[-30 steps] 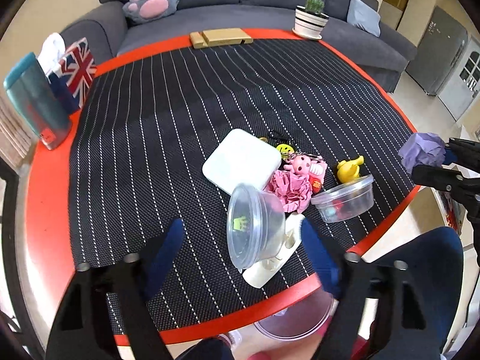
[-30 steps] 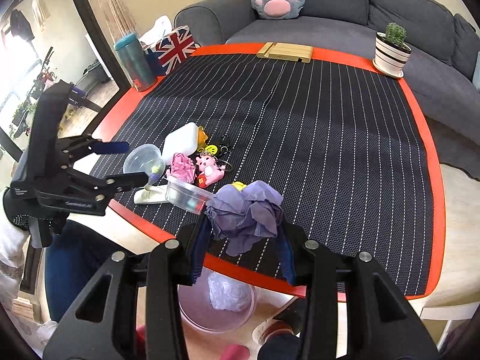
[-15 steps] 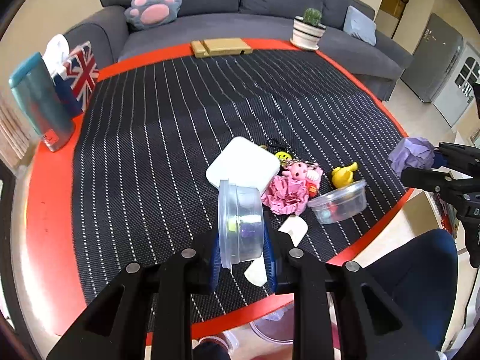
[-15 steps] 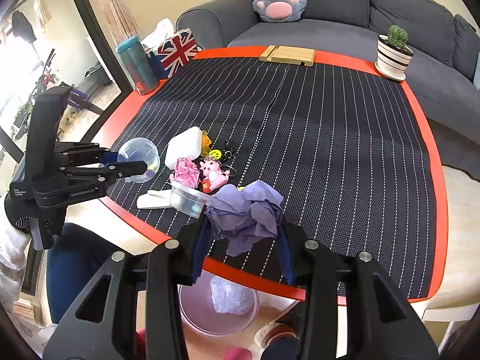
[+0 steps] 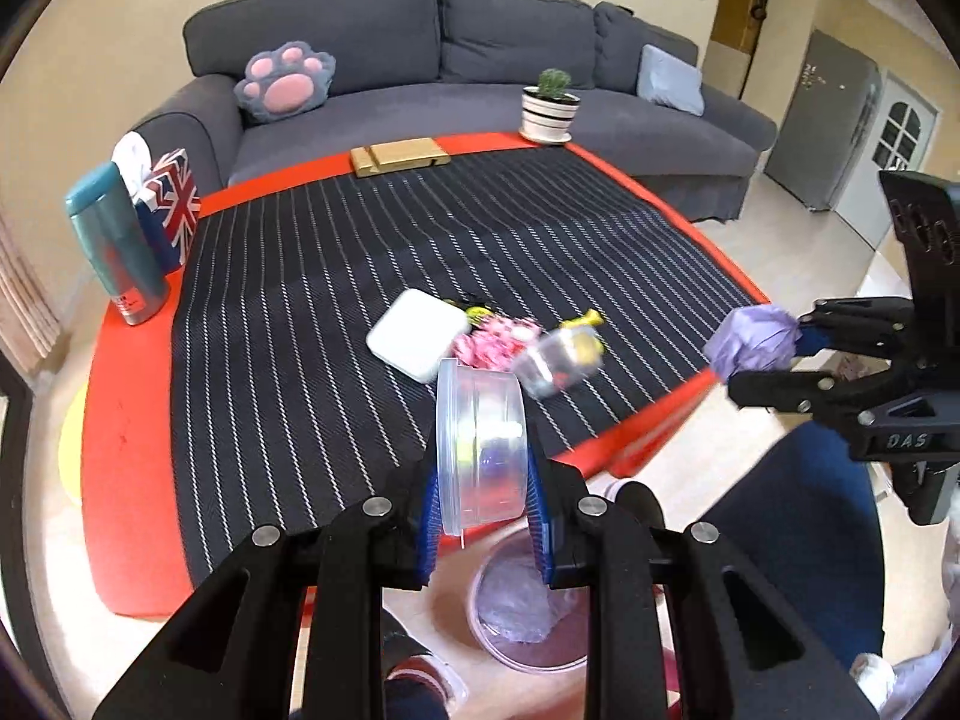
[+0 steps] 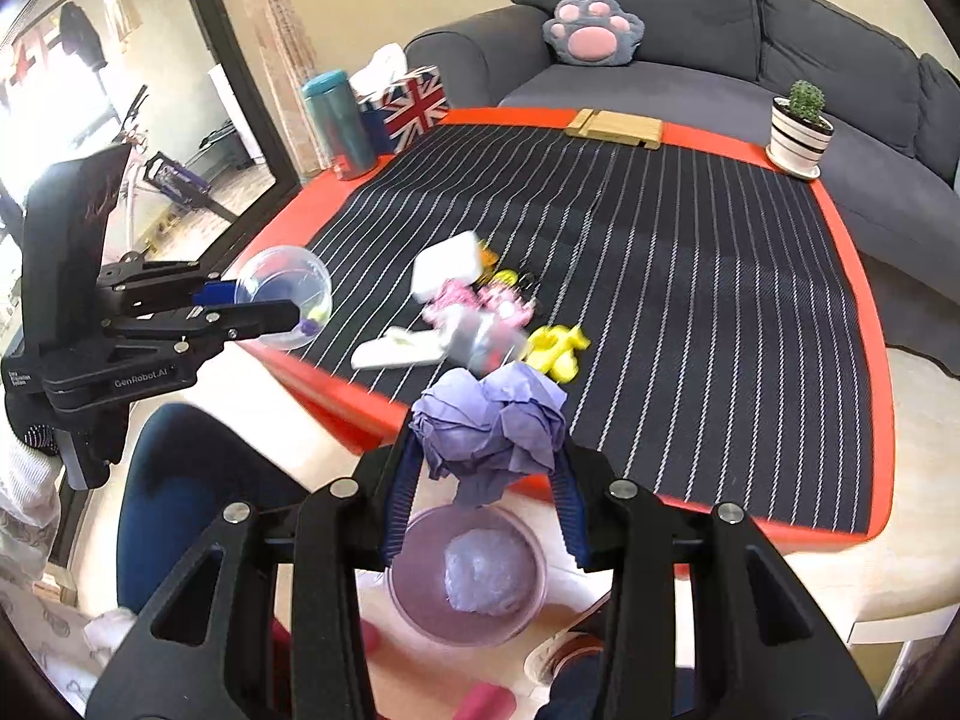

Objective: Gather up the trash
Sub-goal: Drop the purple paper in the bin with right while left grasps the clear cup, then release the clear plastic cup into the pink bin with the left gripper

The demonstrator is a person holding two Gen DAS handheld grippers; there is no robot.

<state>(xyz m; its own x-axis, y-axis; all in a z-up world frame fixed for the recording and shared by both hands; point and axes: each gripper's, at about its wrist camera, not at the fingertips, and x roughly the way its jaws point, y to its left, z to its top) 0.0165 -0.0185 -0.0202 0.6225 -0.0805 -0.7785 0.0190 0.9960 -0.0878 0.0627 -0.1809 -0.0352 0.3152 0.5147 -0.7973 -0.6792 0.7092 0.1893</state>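
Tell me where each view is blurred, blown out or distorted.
Left wrist view: the small tub and pink toys at mid-table are motion-smeared, the held clear container stays sharp, and the fisheye bows the sofa. Right wrist view: the same clutter is smeared, the window at left is blown out, and the purple wad is crisp.

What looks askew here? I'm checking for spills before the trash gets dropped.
The clear container in the left gripper is held on its side, with small bits inside. Nothing visibly spilled.

Both wrist views toward table [image 5: 138, 438]
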